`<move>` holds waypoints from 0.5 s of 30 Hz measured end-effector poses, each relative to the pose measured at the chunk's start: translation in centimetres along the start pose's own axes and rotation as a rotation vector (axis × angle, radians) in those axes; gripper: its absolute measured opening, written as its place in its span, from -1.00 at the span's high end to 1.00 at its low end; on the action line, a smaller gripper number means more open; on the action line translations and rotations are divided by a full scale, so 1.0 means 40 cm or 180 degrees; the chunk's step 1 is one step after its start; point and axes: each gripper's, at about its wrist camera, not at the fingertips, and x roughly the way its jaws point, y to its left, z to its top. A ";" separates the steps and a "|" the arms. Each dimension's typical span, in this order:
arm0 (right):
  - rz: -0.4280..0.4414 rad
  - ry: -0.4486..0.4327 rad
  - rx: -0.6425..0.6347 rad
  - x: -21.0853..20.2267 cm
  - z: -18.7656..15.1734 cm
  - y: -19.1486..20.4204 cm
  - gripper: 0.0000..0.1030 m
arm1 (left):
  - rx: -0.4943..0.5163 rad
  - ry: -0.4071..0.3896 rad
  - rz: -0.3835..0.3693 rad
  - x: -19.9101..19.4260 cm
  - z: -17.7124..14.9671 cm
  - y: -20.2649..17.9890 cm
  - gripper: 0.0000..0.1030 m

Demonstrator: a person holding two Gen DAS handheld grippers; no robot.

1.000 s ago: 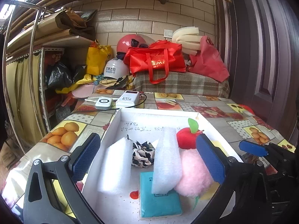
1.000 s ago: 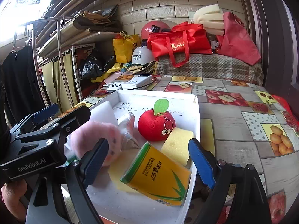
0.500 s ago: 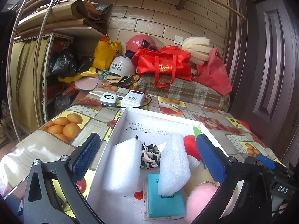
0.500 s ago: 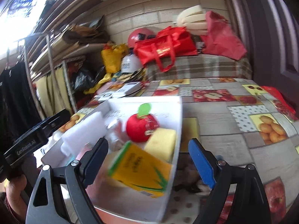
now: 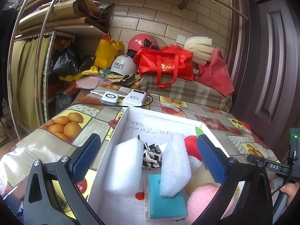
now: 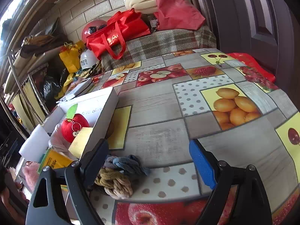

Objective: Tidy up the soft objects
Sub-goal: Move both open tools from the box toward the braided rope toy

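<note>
A white box (image 5: 120,125) on the table holds two white foam pieces (image 5: 125,166), a spotted scrunchie (image 5: 151,155), a teal tissue pack (image 5: 165,208), a pink pompom (image 5: 202,204) and a red plush apple (image 6: 74,126). My left gripper (image 5: 148,161) is open and empty above the box. My right gripper (image 6: 150,161) is open and empty over the table to the right of the box (image 6: 101,120). A knitted blue and tan cloth (image 6: 116,176) lies on the table by its left finger. A yellow sponge (image 6: 80,142) and a yellow pack (image 6: 54,163) also lie in the box.
Two white chargers with a cable (image 5: 123,97) lie beyond the box. Red bags (image 5: 166,63), helmets (image 5: 123,65) and foam rolls (image 5: 198,48) pile up at the back on a plaid cover. A dark door (image 5: 271,56) stands at the right. A metal rack (image 5: 46,56) stands at the left.
My right gripper has swung right, off the box and over the table by the knitted cloth. The pink pompom now lies in the box near the front. My left gripper has drawn back slightly.
</note>
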 end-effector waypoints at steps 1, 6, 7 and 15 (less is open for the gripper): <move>-0.0084 0.0062 -0.0076 0.018 0.007 0.013 -0.71 | -0.0002 -0.0002 -0.0006 0.000 0.000 -0.001 -1.00; -0.0032 0.0512 -0.0507 0.092 0.002 0.068 -0.69 | -0.0023 -0.0005 -0.0025 0.001 -0.001 -0.001 -1.00; 0.0020 0.0537 -0.0625 0.089 -0.005 0.078 -0.69 | -0.0031 -0.0007 -0.0033 0.001 -0.002 -0.002 -1.00; 0.0519 0.0696 -0.1358 -0.032 -0.112 0.081 -0.38 | -0.0002 -0.0002 -0.0077 -0.005 -0.007 -0.009 -1.00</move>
